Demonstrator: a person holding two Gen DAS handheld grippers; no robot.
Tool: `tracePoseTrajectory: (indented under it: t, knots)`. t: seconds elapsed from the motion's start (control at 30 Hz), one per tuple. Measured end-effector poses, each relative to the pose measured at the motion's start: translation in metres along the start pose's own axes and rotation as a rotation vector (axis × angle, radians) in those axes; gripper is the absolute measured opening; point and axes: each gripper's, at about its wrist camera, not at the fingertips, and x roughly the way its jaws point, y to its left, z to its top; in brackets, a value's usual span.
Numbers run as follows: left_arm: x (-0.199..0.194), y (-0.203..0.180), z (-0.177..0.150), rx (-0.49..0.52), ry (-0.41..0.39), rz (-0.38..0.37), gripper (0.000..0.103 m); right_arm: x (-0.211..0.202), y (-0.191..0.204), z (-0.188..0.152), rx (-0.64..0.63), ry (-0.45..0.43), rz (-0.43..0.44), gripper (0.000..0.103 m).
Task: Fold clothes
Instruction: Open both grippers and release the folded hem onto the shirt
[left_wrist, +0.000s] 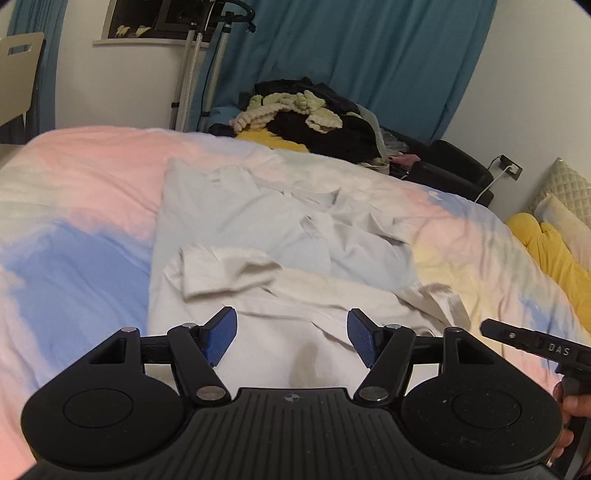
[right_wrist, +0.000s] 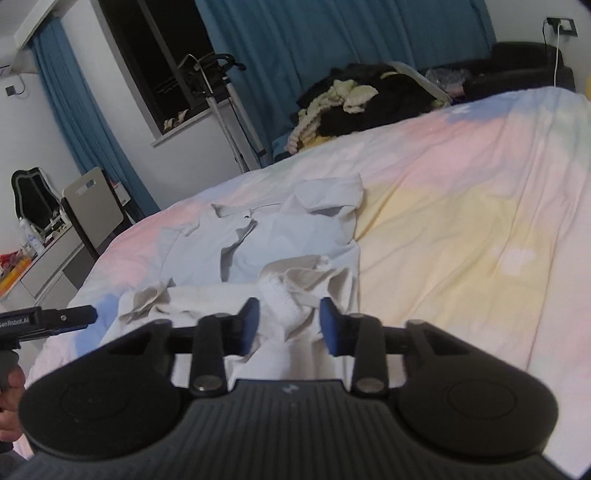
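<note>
- Two claws over the bed (left_wrist: 92, 206): my left claw (left_wrist: 291, 341) gapes, empty, above the pale shirt (left_wrist: 236, 221).
- Right claw (right_wrist: 288, 325) is narrowed around a white bunch; grip unclear through blur.
- Shirt lies rumpled, partly folded; squaring remains.
- Near hem hidden under the claws.

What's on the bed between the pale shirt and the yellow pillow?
Nothing: only bare pastel duvet separates the pale shirt from the yellow pillow, shown in the left wrist view.

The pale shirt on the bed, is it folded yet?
Only partly: the shirt lies rumpled, one sleeve flipped across it.
</note>
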Motion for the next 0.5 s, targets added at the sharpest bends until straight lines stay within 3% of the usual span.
tracePoseTrajectory:
  t: [0.17,0.33,0.5]
  knots:
    - [0.031,-0.019,-0.026,0.102,0.087,0.029,0.049,0.014,0.023,-0.019,-0.114,0.044,0.017,0.017]
    - [0.061,-0.02,-0.029,0.149,0.119,0.096,0.043,0.049,0.038,-0.035,-0.214,0.108,-0.032,0.017]
    - [0.087,-0.009,-0.013,0.101,0.13,0.123,0.043,0.078,0.026,-0.035,-0.159,0.125,-0.043,0.017]
